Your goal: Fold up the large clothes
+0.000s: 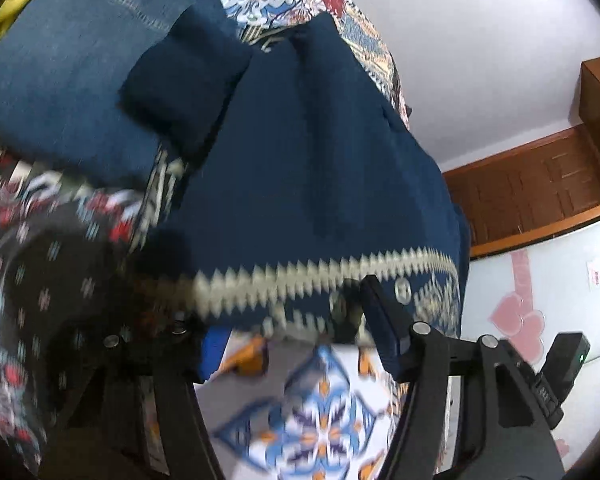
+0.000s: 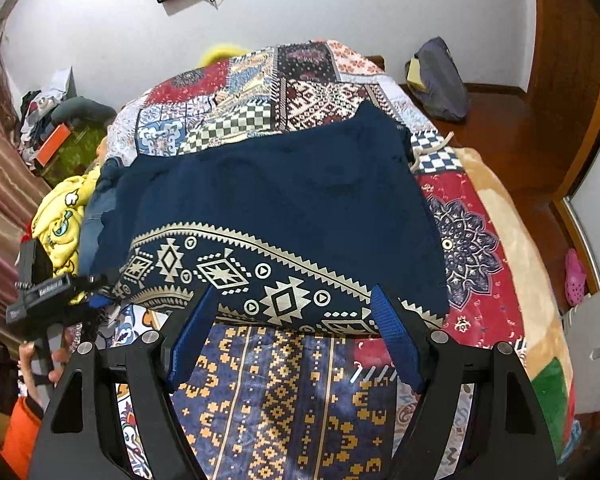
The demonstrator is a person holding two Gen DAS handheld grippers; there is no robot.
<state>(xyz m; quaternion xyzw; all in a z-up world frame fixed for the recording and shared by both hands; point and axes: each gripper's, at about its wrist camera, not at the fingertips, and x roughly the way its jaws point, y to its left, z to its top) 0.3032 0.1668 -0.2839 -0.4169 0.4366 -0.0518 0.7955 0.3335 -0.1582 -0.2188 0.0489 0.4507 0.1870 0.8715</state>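
A large navy garment (image 2: 280, 184) with a cream zigzag and diamond border lies spread on the patchwork bedspread (image 2: 300, 80), its hem toward me. My right gripper (image 2: 295, 292) is open, both blue-padded fingertips resting at the hem's near edge, wide apart. My left gripper (image 1: 288, 312) meets the same hem at its left corner. In this blurred view its jaws stand apart, with the cloth edge (image 1: 300, 280) draped over the tips and bedspread showing between the pads. From the right wrist view the left gripper (image 2: 96, 280) is at the garment's left corner, held by a hand (image 2: 56, 360).
Blue denim (image 1: 72, 60) and a yellow cartoon-print cloth (image 2: 60, 220) lie left of the garment. A beige blanket (image 2: 500, 208) edges the bed on the right. A dark bag (image 2: 440, 80) sits on the wooden ledge behind. Clutter stands at the far left.
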